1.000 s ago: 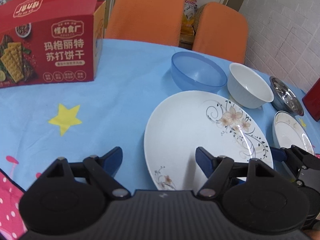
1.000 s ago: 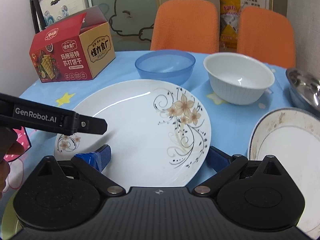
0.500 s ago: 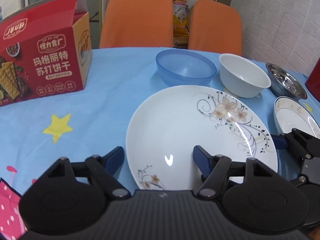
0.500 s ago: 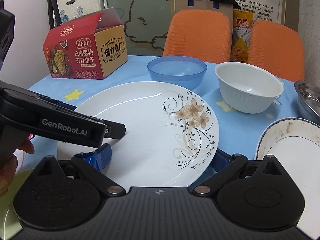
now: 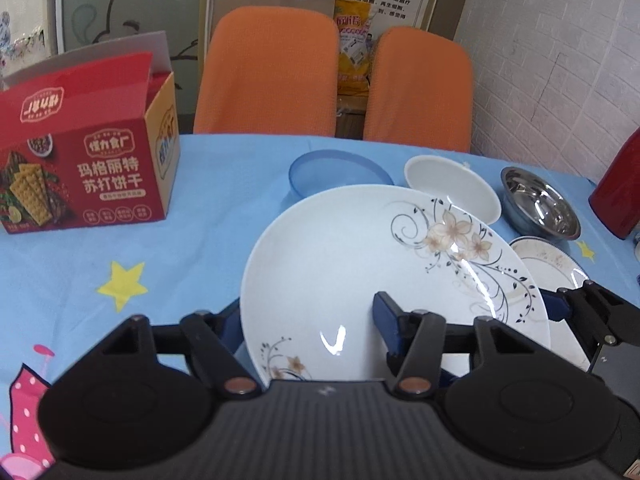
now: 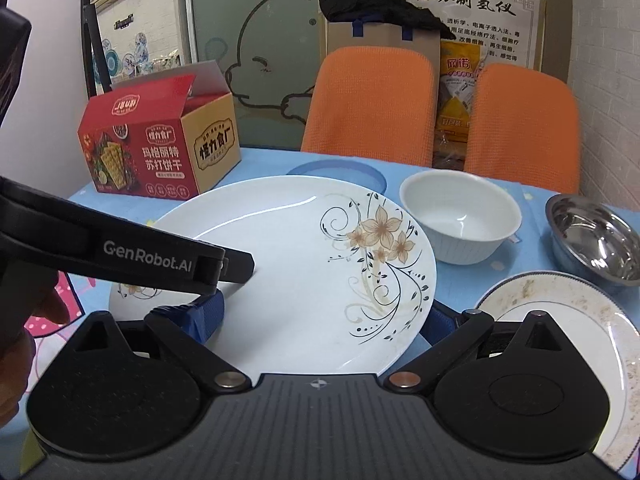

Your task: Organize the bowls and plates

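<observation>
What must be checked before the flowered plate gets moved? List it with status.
1. Left gripper closed on the flowered plate: not ok; its fingers stand wide apart, one on each side of the near rim.
2. Right gripper closed on the plate: not ok; wide open too.
3. Grippers clear of each other: cannot tell; in the right wrist view they look very close.
4. Plate's far rim clear of the blue bowl: cannot tell; they overlap in both views.
5. Small plate clean enough to stack: not ok; brown residue shows.
</observation>
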`<state>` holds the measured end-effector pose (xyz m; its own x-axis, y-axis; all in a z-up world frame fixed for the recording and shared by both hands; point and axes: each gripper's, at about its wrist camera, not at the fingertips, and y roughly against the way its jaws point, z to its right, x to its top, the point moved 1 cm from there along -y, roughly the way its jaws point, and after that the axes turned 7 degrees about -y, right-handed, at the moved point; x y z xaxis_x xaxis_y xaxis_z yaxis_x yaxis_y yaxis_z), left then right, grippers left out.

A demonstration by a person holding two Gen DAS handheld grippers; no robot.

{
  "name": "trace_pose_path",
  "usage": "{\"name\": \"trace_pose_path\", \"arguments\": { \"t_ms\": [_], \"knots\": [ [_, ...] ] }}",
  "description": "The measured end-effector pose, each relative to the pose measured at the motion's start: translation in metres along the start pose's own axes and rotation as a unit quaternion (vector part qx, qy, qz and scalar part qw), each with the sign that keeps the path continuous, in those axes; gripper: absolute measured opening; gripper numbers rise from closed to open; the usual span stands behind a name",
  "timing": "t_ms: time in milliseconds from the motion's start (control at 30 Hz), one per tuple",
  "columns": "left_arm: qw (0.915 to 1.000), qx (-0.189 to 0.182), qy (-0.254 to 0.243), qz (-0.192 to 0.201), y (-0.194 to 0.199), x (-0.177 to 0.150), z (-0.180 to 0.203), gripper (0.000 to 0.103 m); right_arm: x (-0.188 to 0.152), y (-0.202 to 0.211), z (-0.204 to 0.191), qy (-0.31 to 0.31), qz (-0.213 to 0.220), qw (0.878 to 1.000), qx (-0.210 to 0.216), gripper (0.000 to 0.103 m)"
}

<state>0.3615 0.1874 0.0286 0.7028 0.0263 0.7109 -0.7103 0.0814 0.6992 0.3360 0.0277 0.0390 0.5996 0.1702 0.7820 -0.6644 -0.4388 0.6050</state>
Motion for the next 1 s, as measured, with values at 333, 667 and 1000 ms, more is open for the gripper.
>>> {"name": "trace_pose_path", "arguments": {
  "t_ms": [333,667,1000],
  "knots": [
    [0.9995,-0.004,-0.002,0.031,0.066,-0.027,0.007,0.055,-0.013,0.066,-0.027,0.004,0.038,0.999,-0.007,0.088],
    [0.9996,-0.018,0.014,0.016,0.1,-0.097,0.018,0.055,-0.068,0.109,-0.047,-0.024,0.036,0.999,-0.006,0.088],
    [0.9999,0.007,0.013,-0.008,0.1,-0.148,0.024,0.055,-0.12,0.115,-0.058,-0.048,0.01,0.999,0.0,0.089]
  ]
}}
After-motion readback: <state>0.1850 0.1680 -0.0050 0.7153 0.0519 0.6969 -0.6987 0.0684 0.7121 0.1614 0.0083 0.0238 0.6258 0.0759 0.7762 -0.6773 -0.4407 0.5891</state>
